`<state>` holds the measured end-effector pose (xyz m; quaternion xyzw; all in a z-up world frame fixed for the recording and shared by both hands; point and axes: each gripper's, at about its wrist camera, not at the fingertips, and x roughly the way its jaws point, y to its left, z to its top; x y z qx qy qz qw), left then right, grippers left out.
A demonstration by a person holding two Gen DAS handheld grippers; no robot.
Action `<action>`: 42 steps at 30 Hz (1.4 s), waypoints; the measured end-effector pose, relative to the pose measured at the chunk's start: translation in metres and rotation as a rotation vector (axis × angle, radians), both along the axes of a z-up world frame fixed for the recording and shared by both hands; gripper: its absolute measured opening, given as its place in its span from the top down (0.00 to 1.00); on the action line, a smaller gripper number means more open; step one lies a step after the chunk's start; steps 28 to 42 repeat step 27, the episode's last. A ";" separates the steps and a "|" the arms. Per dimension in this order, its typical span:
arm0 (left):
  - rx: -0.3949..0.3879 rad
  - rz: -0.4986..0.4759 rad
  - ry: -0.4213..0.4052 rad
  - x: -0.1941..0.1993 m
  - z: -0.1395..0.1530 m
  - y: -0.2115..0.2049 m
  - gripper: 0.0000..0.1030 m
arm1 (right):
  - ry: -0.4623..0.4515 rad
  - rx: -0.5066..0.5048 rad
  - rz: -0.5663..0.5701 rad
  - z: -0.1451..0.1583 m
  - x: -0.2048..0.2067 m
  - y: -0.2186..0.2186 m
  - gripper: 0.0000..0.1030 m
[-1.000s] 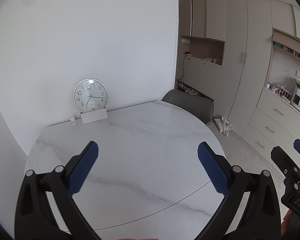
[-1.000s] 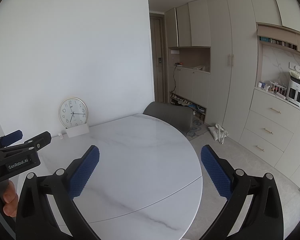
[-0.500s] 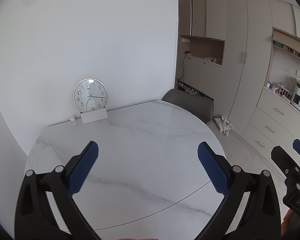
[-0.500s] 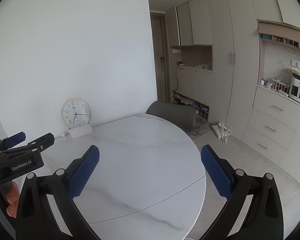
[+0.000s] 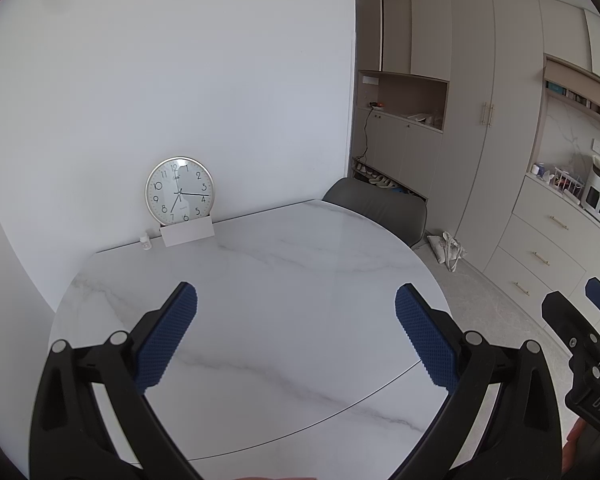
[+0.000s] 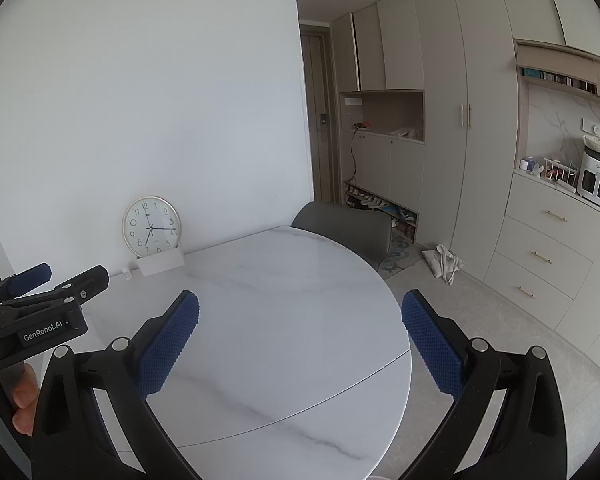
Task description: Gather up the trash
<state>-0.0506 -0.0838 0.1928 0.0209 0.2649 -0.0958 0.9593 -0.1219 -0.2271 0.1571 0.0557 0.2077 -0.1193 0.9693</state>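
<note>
- Left gripper held above the near part of the round marble table, fingers spread wide with nothing between them; likely kept open and level as a ready pose before any reach.
- Right gripper beside it, fingers equally wide apart and empty, aimed across the same table toward the far wall.
- No trash visible on the table in either view; location of the task's thing cannot be told from here, possibly off the table or out of frame.
- Clock leaned against the wall at the table's back edge, propped behind a small white card, presumably so it stands without a hook.
- Tiny pale bottle-like item just beside the card; too small to identify.
- Grey chair tucked in at the far side of the table.
- White bag slumped on the floor near the cabinets; whether rubbish or not, unclear.
- Judged as the very start: search for trash not yet begun.
</note>
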 end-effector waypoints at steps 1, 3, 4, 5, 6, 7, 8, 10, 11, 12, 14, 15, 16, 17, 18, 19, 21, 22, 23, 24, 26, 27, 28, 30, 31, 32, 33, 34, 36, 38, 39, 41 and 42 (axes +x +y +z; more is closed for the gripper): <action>-0.001 -0.001 0.001 0.000 0.000 0.001 0.08 | 0.000 0.001 0.000 0.000 -0.001 0.000 0.02; -0.002 -0.001 0.001 0.001 0.000 0.001 0.08 | 0.000 0.001 0.000 0.000 -0.001 0.000 0.02; -0.002 -0.001 0.001 0.000 0.000 0.002 0.08 | 0.001 0.000 -0.001 0.000 -0.001 0.000 0.02; -0.002 -0.002 0.001 0.000 0.000 0.002 0.08 | 0.001 0.000 0.000 0.000 -0.001 0.000 0.02; -0.001 -0.003 0.001 0.000 0.000 0.002 0.08 | 0.000 0.000 -0.001 0.001 -0.001 0.000 0.02; -0.001 -0.004 0.001 0.001 0.000 0.001 0.08 | 0.000 0.001 -0.001 0.001 -0.001 0.000 0.02; -0.001 -0.004 0.002 0.001 0.000 0.001 0.08 | 0.000 0.001 0.000 0.001 -0.001 0.000 0.02; 0.000 -0.004 0.002 0.001 0.000 0.002 0.08 | -0.001 0.001 -0.001 0.001 -0.001 0.000 0.02; 0.001 -0.003 0.002 0.001 0.000 0.002 0.08 | -0.001 0.001 -0.001 0.002 -0.001 0.000 0.02; 0.003 -0.003 0.001 0.002 -0.001 0.002 0.08 | 0.000 0.001 -0.001 0.001 -0.001 -0.001 0.02; -0.001 0.005 -0.006 0.001 -0.002 0.003 0.07 | 0.001 0.001 -0.001 0.001 -0.001 0.000 0.02; -0.005 0.009 -0.008 0.002 -0.002 0.004 0.07 | 0.000 0.001 -0.001 0.001 -0.001 0.000 0.02; -0.005 0.009 -0.008 0.002 -0.003 0.004 0.08 | 0.001 0.001 0.000 0.001 -0.001 0.000 0.02; -0.003 0.007 -0.006 0.001 -0.003 0.005 0.08 | 0.001 0.000 0.000 0.002 -0.002 0.000 0.02; -0.001 0.003 -0.005 0.002 -0.004 0.004 0.07 | 0.002 0.000 0.000 0.002 -0.002 0.000 0.02; 0.003 0.000 -0.004 0.002 -0.004 0.004 0.07 | 0.003 -0.001 0.000 0.002 -0.002 0.001 0.02; 0.009 -0.004 -0.001 0.002 -0.004 0.003 0.08 | 0.003 0.000 0.000 0.002 -0.002 0.001 0.02; 0.011 -0.007 0.001 0.002 -0.005 0.003 0.08 | 0.006 0.000 0.001 0.001 -0.002 0.001 0.02; 0.012 -0.009 0.002 0.003 -0.005 0.002 0.08 | 0.008 -0.001 0.001 0.001 -0.002 0.002 0.02; 0.012 -0.008 0.003 0.002 -0.005 0.003 0.08 | 0.010 -0.003 0.002 0.001 -0.002 0.002 0.02; 0.009 -0.007 0.004 0.003 -0.004 0.003 0.08 | 0.011 -0.005 0.003 0.001 -0.002 0.003 0.02; 0.007 -0.007 0.005 0.004 -0.004 0.004 0.08 | 0.012 -0.005 0.004 0.001 -0.003 0.003 0.02; 0.007 -0.007 0.005 0.004 -0.004 0.004 0.08 | 0.012 -0.005 0.004 0.001 -0.003 0.003 0.02; 0.007 -0.007 0.005 0.004 -0.004 0.004 0.08 | 0.012 -0.005 0.004 0.001 -0.003 0.003 0.02; 0.007 -0.007 0.005 0.004 -0.004 0.004 0.08 | 0.012 -0.005 0.004 0.001 -0.003 0.003 0.02; 0.007 -0.007 0.005 0.004 -0.004 0.004 0.08 | 0.012 -0.005 0.004 0.001 -0.003 0.003 0.02; 0.007 -0.007 0.005 0.004 -0.004 0.004 0.08 | 0.012 -0.005 0.004 0.001 -0.003 0.003 0.02; 0.007 -0.007 0.005 0.004 -0.004 0.004 0.08 | 0.012 -0.005 0.004 0.001 -0.003 0.003 0.02; 0.007 -0.007 0.005 0.004 -0.004 0.004 0.08 | 0.012 -0.005 0.004 0.001 -0.003 0.003 0.02; 0.007 -0.007 0.005 0.004 -0.004 0.004 0.08 | 0.012 -0.005 0.004 0.001 -0.003 0.003 0.02; 0.007 -0.007 0.005 0.004 -0.004 0.004 0.08 | 0.012 -0.005 0.004 0.001 -0.003 0.003 0.02; 0.007 -0.007 0.005 0.004 -0.004 0.004 0.08 | 0.012 -0.005 0.004 0.001 -0.003 0.003 0.02; 0.007 -0.007 0.005 0.004 -0.004 0.004 0.08 | 0.012 -0.005 0.004 0.001 -0.003 0.003 0.02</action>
